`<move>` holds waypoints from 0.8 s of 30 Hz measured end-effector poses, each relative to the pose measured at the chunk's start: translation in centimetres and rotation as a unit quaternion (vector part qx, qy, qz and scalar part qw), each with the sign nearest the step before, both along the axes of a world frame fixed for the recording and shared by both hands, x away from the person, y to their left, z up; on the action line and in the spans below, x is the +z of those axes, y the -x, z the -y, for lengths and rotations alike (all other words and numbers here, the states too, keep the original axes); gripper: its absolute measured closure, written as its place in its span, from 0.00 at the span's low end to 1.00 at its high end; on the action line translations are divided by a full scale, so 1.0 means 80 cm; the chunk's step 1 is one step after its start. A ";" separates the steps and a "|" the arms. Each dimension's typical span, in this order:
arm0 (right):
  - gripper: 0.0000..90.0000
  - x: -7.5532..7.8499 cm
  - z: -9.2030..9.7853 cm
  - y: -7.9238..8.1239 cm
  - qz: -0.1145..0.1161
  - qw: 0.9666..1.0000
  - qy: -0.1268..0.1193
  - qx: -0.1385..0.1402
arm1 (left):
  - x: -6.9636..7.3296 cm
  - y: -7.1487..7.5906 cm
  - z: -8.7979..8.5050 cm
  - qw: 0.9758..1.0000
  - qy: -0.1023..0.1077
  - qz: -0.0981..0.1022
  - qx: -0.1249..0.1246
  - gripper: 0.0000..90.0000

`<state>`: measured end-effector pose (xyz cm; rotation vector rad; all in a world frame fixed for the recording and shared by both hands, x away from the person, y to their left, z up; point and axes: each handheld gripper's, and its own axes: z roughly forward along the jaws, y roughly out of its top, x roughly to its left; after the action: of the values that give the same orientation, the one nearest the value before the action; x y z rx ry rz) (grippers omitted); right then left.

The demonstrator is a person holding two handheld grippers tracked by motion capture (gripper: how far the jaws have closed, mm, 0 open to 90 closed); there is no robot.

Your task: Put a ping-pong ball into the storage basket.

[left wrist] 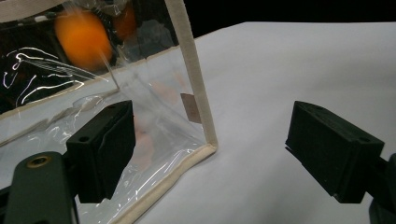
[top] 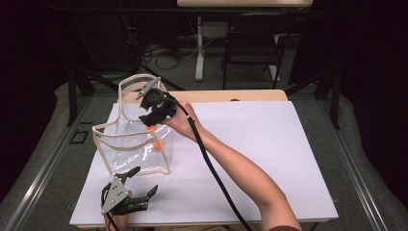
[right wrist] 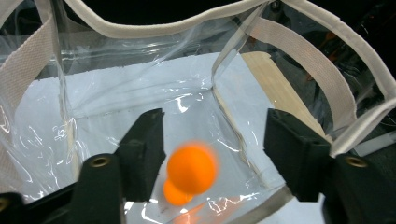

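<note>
Drop step: orange ball (right wrist: pixel 192 168) released from opened right tongs (right wrist: pixel 215 149) into clear bag (top: pixel 108 144); left tongs (left wrist: pixel 210 154) open, empty. Next: right tongs to be withdrawn clear of bag rim.

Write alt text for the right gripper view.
An orange ball, blurred, sits between the open black fingers of the right gripper, untouched by either, above a second orange ball on the floor of a clear plastic bag. The bag has cream fabric trim and handles and stands on a white table.
</note>
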<state>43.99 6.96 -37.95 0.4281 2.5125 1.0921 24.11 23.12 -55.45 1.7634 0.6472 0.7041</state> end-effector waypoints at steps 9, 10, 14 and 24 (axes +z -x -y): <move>0.16 0.013 0.022 0.005 -0.023 0.999 -0.032 -0.002 | 0.000 0.000 0.001 1.000 -0.001 -0.001 -0.003 0.17; 0.16 0.015 0.025 0.006 -0.027 0.999 -0.037 0.004 | 0.000 0.000 0.001 1.000 -0.002 0.000 -0.003 0.17; 0.14 0.020 0.036 0.008 -0.041 0.998 -0.048 0.013 | -0.001 -0.001 0.001 1.000 0.000 -0.002 -0.002 0.17; 0.07 0.021 0.065 0.014 -0.050 0.997 -0.061 0.016 | -0.001 -0.002 0.002 1.000 -0.002 -0.002 -0.004 0.17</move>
<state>42.88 1.78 -36.26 0.4900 2.5558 1.2694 24.24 22.92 -55.52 1.7705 0.6414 0.6976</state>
